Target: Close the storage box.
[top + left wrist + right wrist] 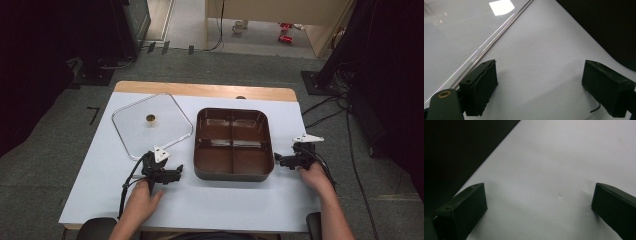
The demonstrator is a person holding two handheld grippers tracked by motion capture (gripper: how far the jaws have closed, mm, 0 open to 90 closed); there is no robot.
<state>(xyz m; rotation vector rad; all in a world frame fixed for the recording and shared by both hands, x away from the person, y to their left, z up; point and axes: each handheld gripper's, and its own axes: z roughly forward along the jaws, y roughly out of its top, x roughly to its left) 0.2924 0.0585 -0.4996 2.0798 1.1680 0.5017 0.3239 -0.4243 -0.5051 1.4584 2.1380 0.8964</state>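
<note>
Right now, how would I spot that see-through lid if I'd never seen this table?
Start at the white table top and find the brown four-part tray in its middle. The clear lid lies flat just left of it, ahead of the left gripper. It alone is transparent, with rounded corners and a small brass-coloured knob.

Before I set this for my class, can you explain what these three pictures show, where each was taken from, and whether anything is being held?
A person sits at a table covered in white, holding a hand-operated two-jaw tool in each hand. The high view looks down from above: the left gripper and right gripper flank a brown plastic four-compartment tray. A clear square glass lid with a small brass knob lies flat beside the tray. The other two pictures come from cameras riding on each gripper, looking along its black jaws. In both, the jaws stand wide apart over bare tabletop, so nothing is held.
</note>
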